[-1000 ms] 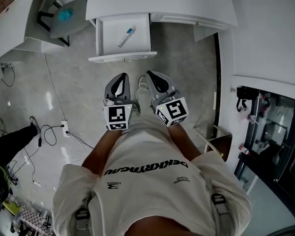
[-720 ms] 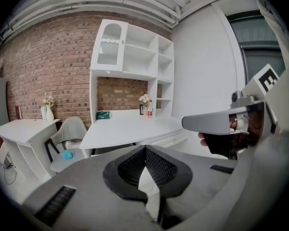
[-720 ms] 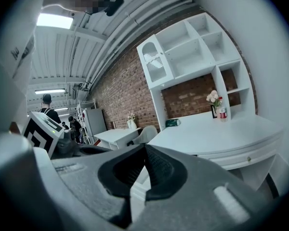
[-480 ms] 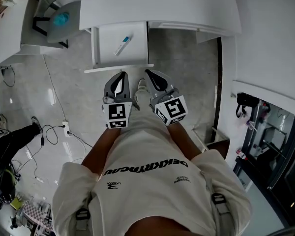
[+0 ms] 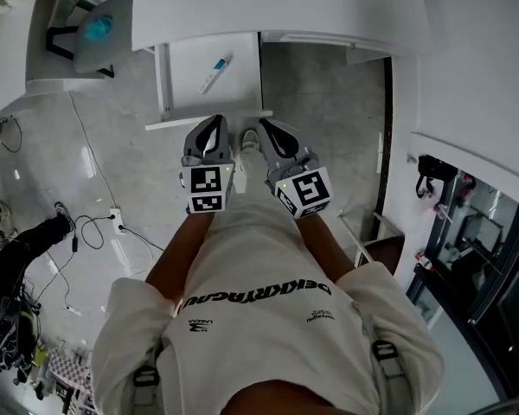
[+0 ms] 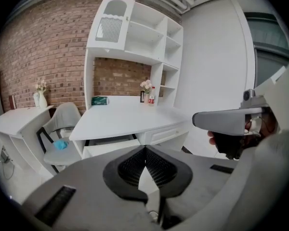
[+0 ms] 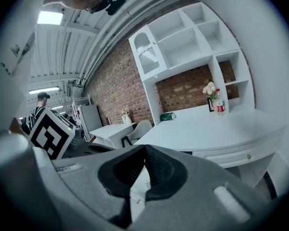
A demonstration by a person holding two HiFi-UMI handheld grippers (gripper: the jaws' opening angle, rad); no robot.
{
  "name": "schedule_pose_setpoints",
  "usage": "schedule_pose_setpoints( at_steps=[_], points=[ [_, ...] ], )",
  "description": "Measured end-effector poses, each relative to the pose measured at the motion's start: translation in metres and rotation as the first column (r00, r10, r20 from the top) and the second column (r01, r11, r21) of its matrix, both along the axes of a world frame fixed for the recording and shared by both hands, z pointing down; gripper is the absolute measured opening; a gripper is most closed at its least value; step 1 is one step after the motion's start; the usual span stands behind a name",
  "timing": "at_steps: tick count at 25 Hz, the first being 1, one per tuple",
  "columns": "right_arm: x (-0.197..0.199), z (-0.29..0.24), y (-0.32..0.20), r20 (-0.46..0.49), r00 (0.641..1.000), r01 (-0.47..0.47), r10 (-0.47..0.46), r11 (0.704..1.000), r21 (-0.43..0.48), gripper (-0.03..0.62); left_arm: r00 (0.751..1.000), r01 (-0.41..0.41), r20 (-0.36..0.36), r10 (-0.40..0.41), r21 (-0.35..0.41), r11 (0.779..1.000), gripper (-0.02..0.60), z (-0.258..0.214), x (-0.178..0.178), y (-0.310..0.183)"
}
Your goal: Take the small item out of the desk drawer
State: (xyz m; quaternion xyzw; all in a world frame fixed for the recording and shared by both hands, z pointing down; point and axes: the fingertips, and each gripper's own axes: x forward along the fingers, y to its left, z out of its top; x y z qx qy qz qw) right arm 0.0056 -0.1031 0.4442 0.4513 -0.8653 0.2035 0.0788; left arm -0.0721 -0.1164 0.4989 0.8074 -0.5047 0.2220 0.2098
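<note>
Drawer (image 5: 240,80) of white table (image 5: 268,7) stands pulled open, small white tube with blue cap (image 5: 214,74) lying inside on its floor. Left gripper (image 5: 211,126) and right gripper (image 5: 259,133) hang side by side near drawer front, fingers (image 6: 159,167) fully together, gripping nothing, clear of tube.
</note>
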Motion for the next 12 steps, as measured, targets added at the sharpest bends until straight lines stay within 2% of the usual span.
schedule_pose_setpoints(
  at_steps=[7, 12],
  points=[
    [-0.004, 0.022, -0.013, -0.012, 0.998, -0.065, 0.065, 0.997, -0.05, -0.003, 0.999, -0.052, 0.005, 0.052, -0.06, 0.997, -0.002, 0.025, -0.01, -0.012],
    [-0.017, 0.039, -0.011, -0.014, 0.998, -0.07, 0.069, 0.994, -0.085, -0.003, 0.995, -0.093, 0.012, 0.095, -0.115, 0.989, 0.004, 0.054, -0.015, -0.017]
  ],
)
